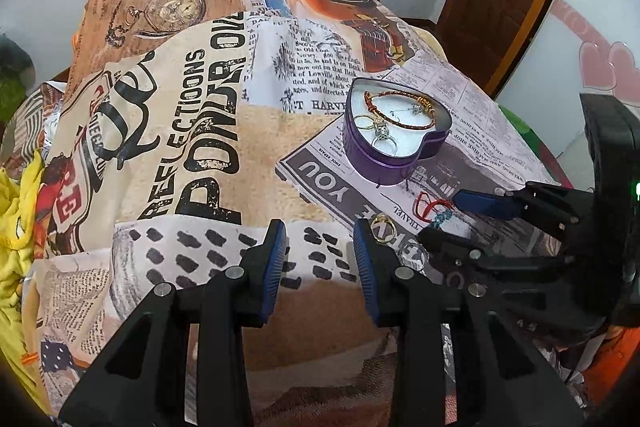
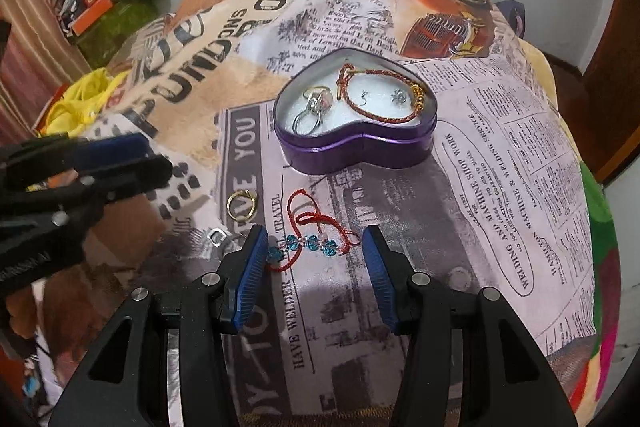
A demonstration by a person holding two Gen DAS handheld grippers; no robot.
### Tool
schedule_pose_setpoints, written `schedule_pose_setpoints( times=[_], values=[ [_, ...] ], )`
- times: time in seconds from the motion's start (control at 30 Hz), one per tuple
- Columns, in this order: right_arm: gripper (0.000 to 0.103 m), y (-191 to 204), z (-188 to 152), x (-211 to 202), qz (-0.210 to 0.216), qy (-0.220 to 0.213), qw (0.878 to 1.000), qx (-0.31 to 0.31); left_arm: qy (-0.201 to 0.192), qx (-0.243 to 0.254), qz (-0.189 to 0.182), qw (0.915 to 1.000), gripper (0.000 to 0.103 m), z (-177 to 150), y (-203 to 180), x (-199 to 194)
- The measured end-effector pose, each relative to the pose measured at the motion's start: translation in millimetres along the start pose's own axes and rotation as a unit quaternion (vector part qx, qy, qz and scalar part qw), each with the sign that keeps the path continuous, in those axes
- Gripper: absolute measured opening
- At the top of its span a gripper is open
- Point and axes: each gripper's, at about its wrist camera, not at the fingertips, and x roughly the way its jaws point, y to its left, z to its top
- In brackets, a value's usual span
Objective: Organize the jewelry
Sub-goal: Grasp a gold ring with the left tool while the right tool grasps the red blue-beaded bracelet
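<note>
Right gripper [image 2: 315, 247], fingers wide, straddles the beaded bracelet [image 2: 316, 241] at lower centre; left gripper [image 1: 320, 247] spread wide, empty; tin [image 2: 352, 143] above.

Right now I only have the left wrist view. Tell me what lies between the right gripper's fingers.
Observer: A red-cord bracelet with blue beads lies on the printed cloth, between the fingers of the open right gripper, not yet gripped.
Operator: Report where the beads sit against the fingers.
Observer: One end of the bead row is right by the finger on that view's left side. The beads stop short of the other finger.
Operator: Check the gold ring.
Observer: The gold ring lies on the cloth, apart from the left gripper.
</note>
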Motion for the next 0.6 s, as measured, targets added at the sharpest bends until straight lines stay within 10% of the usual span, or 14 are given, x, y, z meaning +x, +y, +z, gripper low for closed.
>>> schedule_pose_setpoints(
  times=[0.23,0.4,0.6],
  values=[
    [0.044,-4.2,-4.4,-0.6,0.007,-0.002,1.0,-0.006,0.005,-0.001,-0.006,1.0,0.034,0.3,-2.8,5.7],
    [0.016,-9.0,-5.3,-1.1,0.007,-0.011,1.0,-0.004,0.012,0.004,-0.022,0.9997,0.034,1.6,-10.0,9.6],
    [0.008,-14.7,-3.6,-2.4,0.018,-0.017,1.0,0.008,0.025,0.011,-0.034,0.9991,0.034,4.9,-19.4,20.9]
  ],
)
